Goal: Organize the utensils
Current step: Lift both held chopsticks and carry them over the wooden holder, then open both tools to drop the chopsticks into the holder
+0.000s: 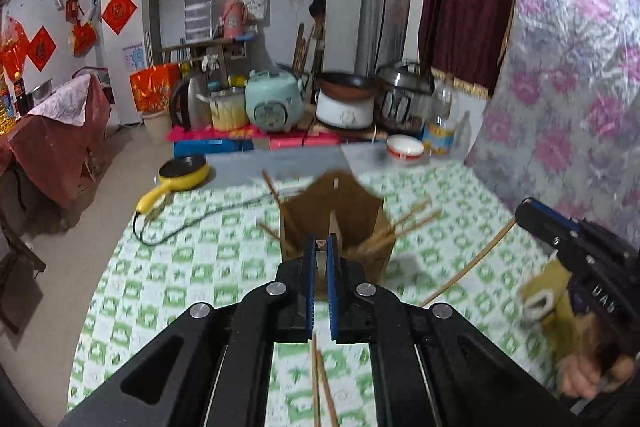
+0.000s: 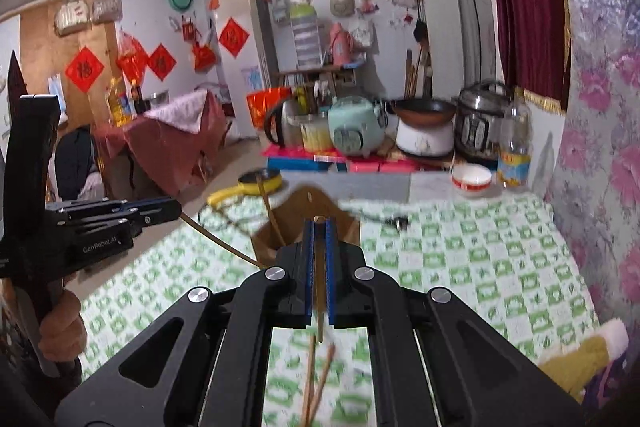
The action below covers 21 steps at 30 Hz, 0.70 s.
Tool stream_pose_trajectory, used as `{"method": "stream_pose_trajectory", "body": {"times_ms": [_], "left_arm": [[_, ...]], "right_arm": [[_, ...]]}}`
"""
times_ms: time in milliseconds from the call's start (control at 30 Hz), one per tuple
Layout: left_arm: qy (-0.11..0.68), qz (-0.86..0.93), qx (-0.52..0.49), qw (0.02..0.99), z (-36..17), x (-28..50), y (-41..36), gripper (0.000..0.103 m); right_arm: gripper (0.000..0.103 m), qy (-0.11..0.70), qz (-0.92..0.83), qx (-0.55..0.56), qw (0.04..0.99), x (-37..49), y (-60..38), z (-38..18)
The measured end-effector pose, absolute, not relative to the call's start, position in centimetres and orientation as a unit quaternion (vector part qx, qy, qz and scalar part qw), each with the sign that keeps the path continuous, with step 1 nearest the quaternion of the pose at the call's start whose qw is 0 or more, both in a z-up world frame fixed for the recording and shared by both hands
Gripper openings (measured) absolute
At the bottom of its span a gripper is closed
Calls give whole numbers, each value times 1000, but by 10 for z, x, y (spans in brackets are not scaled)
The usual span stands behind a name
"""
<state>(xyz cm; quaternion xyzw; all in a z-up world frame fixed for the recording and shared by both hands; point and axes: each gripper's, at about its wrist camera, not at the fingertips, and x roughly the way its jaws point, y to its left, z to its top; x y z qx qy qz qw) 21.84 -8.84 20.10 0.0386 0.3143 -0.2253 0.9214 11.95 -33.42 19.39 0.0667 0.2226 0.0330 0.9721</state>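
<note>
Chopsticks are clamped in each gripper, left gripper and right gripper, above the counter; next, I judge, tips must drop into the holder at frame centre.

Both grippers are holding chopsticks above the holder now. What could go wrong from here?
1. The left gripper and right gripper each pinch a chopstick lengthwise; the thin sticks may slip or swivel.
2. The holder already has chopsticks leaning out at angles; a new stick may catch on them or tip it.
3. Both grippers are close together, so they might collide.
</note>
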Motion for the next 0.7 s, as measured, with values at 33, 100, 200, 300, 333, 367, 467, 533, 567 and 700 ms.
{"method": "stream_pose_trajectory", "body": {"times_ms": [33,100,200,300,333,367,467,533,567,700], "left_arm": [[309,-230,32,922,209,220,-88,6],[297,-235,22,925,223,223,-86,6],[274,-235,10,933,246,225,-80,6],[261,-220,17,940,251,231,-83,6],[261,-216,15,941,248,235,-84,6],[265,-212,10,941,245,241,-85,6],[279,-209,-9,937,229,261,-87,6],[284,-207,-25,936,219,272,-85,6],[289,-208,-35,934,212,278,-84,6],[322,-208,-41,923,189,300,-82,6]], "right_arm": [[6,214,33,69,974,123,-334,200],[6,194,30,68,978,127,-332,212],[6,157,26,82,984,132,-336,226],[6,127,20,96,987,147,-337,229],[6,121,22,101,987,151,-337,226],[6,119,26,111,986,158,-338,221],[6,127,33,121,984,177,-338,204],[6,146,27,110,983,192,-336,192],[6,154,26,108,982,198,-336,188],[6,180,18,105,978,216,-337,173]]}}
